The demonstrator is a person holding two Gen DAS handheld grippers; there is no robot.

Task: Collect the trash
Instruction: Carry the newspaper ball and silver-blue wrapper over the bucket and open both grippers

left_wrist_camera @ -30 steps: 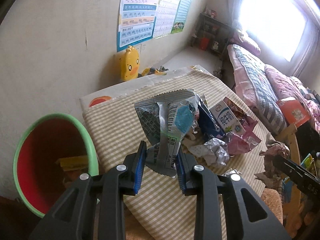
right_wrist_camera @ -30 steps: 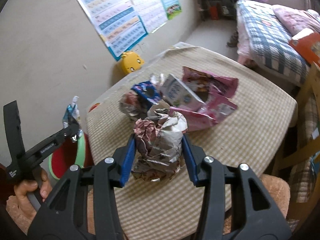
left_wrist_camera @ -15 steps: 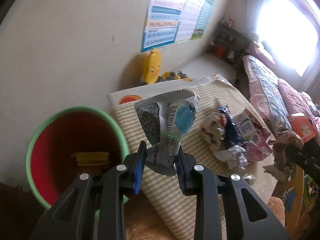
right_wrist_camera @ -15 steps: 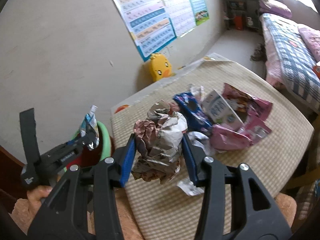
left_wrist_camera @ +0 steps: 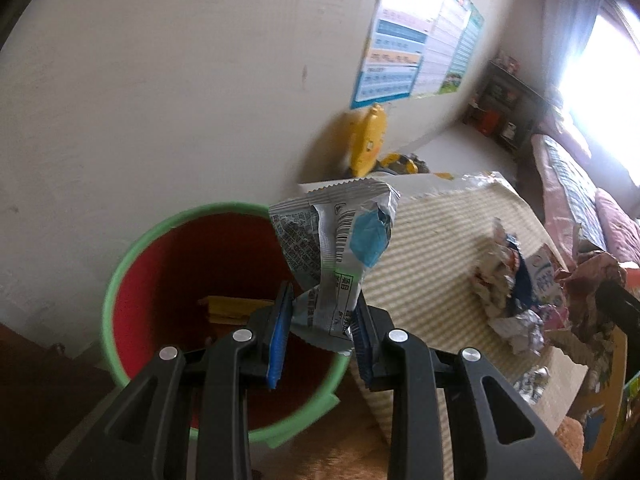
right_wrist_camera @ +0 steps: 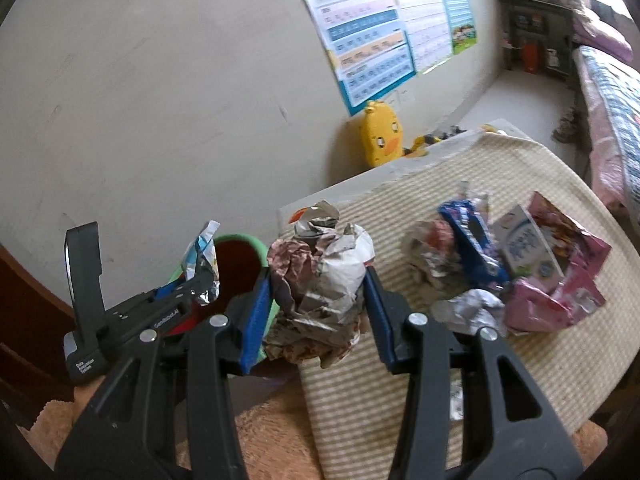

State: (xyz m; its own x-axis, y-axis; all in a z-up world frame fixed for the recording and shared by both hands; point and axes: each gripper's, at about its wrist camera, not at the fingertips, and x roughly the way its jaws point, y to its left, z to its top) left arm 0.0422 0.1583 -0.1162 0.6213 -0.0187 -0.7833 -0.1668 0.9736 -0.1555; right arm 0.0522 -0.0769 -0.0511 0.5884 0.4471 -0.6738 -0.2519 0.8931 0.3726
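Observation:
My left gripper (left_wrist_camera: 322, 330) is shut on a silver and blue snack wrapper (left_wrist_camera: 340, 252), held over the right rim of the red bucket with a green rim (left_wrist_camera: 160, 280). A yellow packet (left_wrist_camera: 232, 308) lies inside the bucket. My right gripper (right_wrist_camera: 318, 312) is shut on a crumpled wad of brown and white paper (right_wrist_camera: 320, 276), above the table's left edge beside the bucket (right_wrist_camera: 240, 258). The left gripper (right_wrist_camera: 188, 292) with its wrapper (right_wrist_camera: 202, 256) shows at the left of the right wrist view. More trash lies on the checked tablecloth (right_wrist_camera: 540, 360): a blue wrapper (right_wrist_camera: 468, 244), a milk carton (right_wrist_camera: 524, 248), pink packets (right_wrist_camera: 560, 280).
A yellow duck toy (right_wrist_camera: 380, 132) stands by the wall behind the table. Posters (right_wrist_camera: 372, 40) hang on the wall. A bed (right_wrist_camera: 608, 92) runs along the right. Dark wooden furniture (right_wrist_camera: 24, 320) sits left of the bucket. An orange fuzzy surface (right_wrist_camera: 272, 436) lies below the grippers.
Both grippers have swung left from over the table toward the bucket, each keeping its load. The left wrapper now hangs over the bucket's rim; the paper wad is at the table's left edge.

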